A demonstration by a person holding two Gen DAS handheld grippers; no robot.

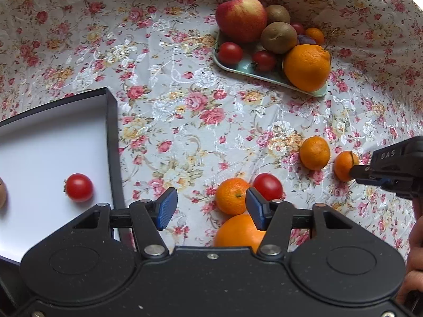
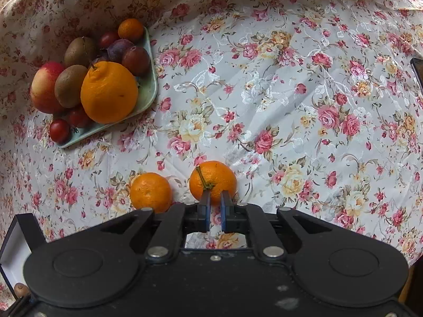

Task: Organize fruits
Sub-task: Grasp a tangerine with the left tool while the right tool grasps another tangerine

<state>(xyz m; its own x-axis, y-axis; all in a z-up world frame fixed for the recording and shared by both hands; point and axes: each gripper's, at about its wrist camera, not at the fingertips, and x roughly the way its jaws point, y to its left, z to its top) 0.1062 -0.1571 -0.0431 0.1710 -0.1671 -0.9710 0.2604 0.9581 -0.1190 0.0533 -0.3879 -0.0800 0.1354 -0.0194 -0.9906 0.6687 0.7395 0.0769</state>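
My left gripper (image 1: 211, 208) is open low over the floral cloth. A small tangerine (image 1: 231, 196) lies just beyond its tips, a big orange (image 1: 238, 233) sits under the right finger, and a cherry tomato (image 1: 268, 186) rests behind that. To the left, a white box with a black rim (image 1: 112, 132) holds one cherry tomato (image 1: 78, 187). My right gripper (image 2: 215, 198) is shut with nothing between its pads, its tips against a stemmed tangerine (image 2: 212, 181); the right gripper (image 1: 355, 173) also shows in the left wrist view. Another tangerine (image 2: 150, 191) lies to its left.
A green tray (image 1: 246, 70) at the back holds an apple (image 1: 241, 18), kiwis, plums, tomatoes and a large orange (image 1: 306, 67). A brown fruit (image 1: 2, 192) peeks in at the box's left edge. A hand (image 1: 415, 237) is at the right. A dark object (image 2: 417, 71) sits at the far right.
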